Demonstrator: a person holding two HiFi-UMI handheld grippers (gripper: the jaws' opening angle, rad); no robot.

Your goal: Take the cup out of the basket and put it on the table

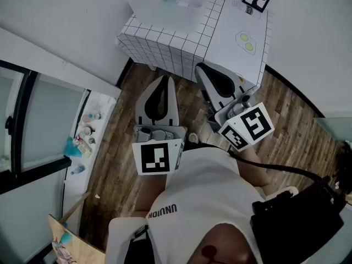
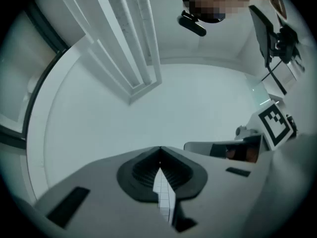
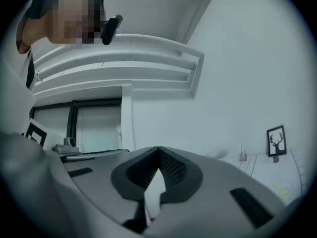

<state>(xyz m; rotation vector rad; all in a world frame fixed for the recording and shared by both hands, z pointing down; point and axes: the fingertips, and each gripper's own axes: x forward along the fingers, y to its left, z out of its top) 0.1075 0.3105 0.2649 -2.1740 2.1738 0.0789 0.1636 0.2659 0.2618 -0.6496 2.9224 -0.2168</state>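
My left tool [image 2: 160, 148] and right tool [image 3: 158, 148] are both closed tight on nothing, held level just short of the table [image 1: 242, 54]. A pale blur [image 1: 165, 1] at the table's far edge may be the basket. I cannot make out the cup, so its axis is unknown. It is probably light and stiff, so I'd take it by the rim.
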